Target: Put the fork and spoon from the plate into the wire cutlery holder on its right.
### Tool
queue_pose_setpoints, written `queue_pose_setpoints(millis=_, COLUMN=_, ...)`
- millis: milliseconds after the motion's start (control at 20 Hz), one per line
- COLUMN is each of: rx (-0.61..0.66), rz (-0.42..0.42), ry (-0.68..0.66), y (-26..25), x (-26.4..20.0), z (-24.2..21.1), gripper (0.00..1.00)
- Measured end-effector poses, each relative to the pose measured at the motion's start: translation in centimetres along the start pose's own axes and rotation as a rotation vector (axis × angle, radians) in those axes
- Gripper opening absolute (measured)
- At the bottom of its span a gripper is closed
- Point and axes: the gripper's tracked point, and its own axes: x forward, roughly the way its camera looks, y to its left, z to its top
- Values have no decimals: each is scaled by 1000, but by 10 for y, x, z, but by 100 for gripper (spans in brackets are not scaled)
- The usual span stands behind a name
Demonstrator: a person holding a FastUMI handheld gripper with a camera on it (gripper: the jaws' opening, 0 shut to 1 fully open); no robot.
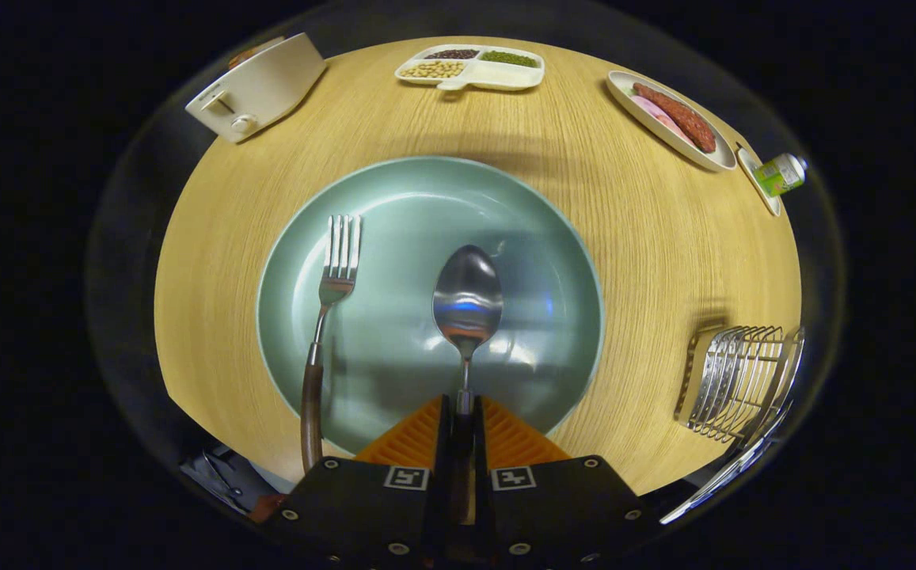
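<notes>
My gripper [464, 412] is shut on the handle of a metal spoon [467, 297], whose bowl points ahead over the pale green plate [553, 237]. Whether the spoon's bowl touches the plate I cannot tell. A fork [332, 273] with a dark wooden handle lies on the plate's left side, tines pointing away, its handle reaching over the near rim left of my fingers. The wire cutlery holder [739, 380] stands on the wooden table to the right of the plate and of my fingers.
Beyond the plate a white toaster [256, 87] sits at the far left and a divided tray of beans [469, 67] at the far middle. An oval dish with sausage [671, 119] and a small green bottle [781, 174] are at the far right.
</notes>
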Motion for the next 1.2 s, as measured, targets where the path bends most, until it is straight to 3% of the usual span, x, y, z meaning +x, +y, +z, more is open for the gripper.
queue_pose_setpoints(millis=250, rx=36, rz=52, ry=-52, y=-3, x=-14, z=7, gripper=6)
queue_pose_setpoints(millis=700, rx=76, rz=101, ry=-206, y=-35, x=-74, z=7, gripper=6)
queue_pose_setpoints(millis=1200, rx=196, rz=94, ry=-437, y=-123, x=-174, z=5, gripper=6)
